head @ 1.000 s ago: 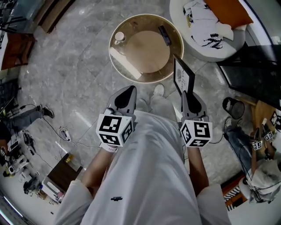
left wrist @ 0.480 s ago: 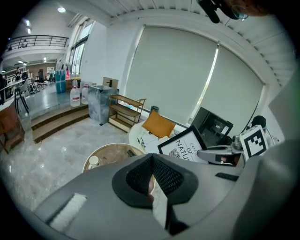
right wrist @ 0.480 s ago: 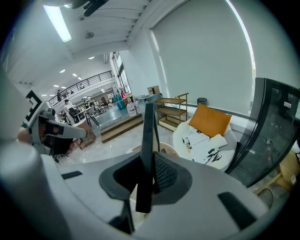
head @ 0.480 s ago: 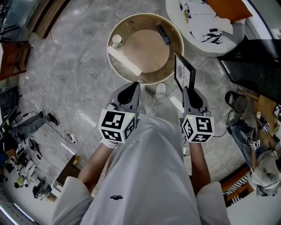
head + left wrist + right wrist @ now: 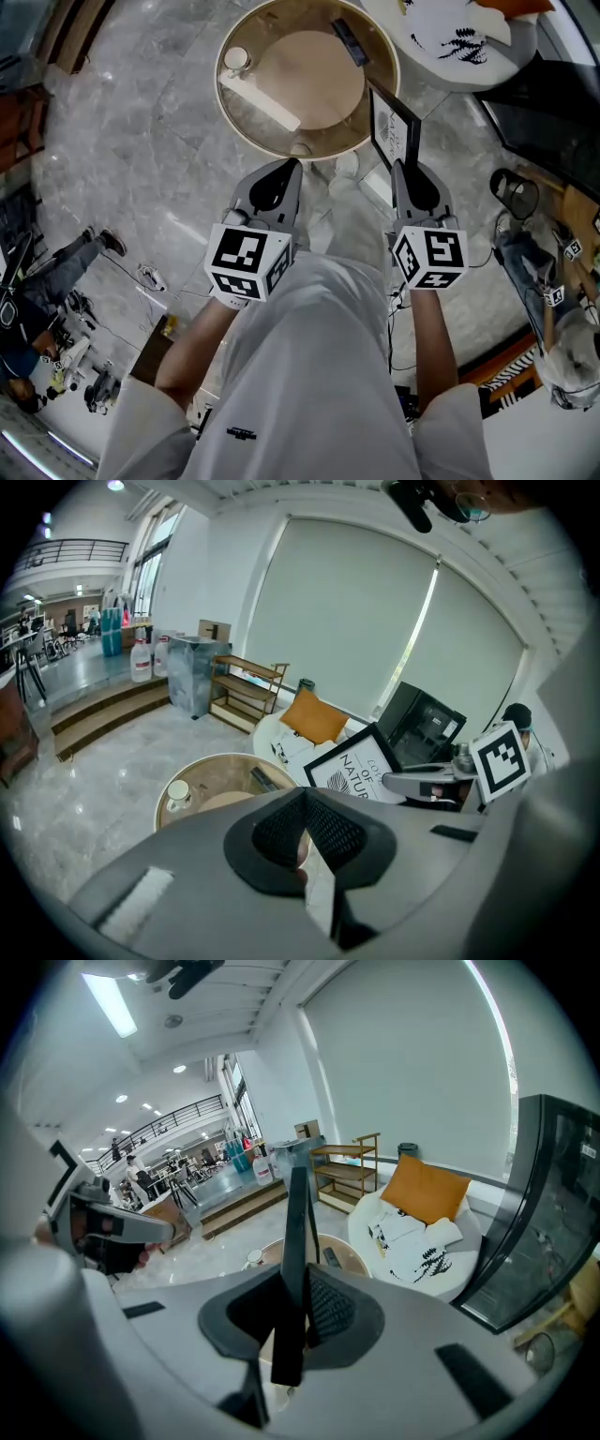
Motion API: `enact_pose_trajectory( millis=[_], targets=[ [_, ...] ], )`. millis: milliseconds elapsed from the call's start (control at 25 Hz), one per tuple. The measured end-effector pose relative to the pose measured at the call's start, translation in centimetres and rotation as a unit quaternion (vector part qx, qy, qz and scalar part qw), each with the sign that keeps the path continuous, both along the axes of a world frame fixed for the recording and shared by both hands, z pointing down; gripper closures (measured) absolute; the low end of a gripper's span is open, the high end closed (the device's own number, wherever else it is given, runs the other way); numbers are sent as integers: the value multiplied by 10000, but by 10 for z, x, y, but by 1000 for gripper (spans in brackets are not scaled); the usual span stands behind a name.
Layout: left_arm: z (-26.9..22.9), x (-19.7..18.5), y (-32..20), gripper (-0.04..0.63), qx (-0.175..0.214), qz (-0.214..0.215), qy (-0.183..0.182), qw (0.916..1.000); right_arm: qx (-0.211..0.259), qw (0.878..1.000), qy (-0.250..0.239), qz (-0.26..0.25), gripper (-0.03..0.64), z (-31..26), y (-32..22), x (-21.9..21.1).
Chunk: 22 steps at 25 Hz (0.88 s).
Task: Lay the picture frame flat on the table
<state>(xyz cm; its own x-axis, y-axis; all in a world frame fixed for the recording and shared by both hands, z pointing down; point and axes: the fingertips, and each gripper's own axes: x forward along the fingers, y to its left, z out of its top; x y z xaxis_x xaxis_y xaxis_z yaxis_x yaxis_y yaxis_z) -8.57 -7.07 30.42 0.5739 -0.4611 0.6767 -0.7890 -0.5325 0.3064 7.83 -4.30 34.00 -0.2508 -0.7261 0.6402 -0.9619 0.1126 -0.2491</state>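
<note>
1. Right gripper view: right gripper point(image 5: 296, 1283) fingers clamp the picture frame point(image 5: 297, 1222), upright and edge-on.
2. Head view: the desk point(image 5: 228, 105) lies ahead-left of the frame.
3. Left gripper point(image 5: 284, 172): fingers together, empty.

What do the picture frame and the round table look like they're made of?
Picture frame: thin matte black moulding, wood or plastic, can't tell which; the white printed sheet inside is probably paper. Round table: a light tan, wood-like rim around a clear glossy top, likely glass, since it carries reflections and can be seen through.
</note>
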Motion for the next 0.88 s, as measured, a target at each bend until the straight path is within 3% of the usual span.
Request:
enact_pose_trajectory(
  millis=[600, 880],
  targets=[
    [130, -3, -13, 603, -283, 89, -301, 9991, -404, 9979, -427, 271, 571, 143, -17, -3],
    [187, 2, -18, 603, -461, -262, -230, 9983, -555, 9967, -545, 216, 571, 193, -34, -8]
  ],
)
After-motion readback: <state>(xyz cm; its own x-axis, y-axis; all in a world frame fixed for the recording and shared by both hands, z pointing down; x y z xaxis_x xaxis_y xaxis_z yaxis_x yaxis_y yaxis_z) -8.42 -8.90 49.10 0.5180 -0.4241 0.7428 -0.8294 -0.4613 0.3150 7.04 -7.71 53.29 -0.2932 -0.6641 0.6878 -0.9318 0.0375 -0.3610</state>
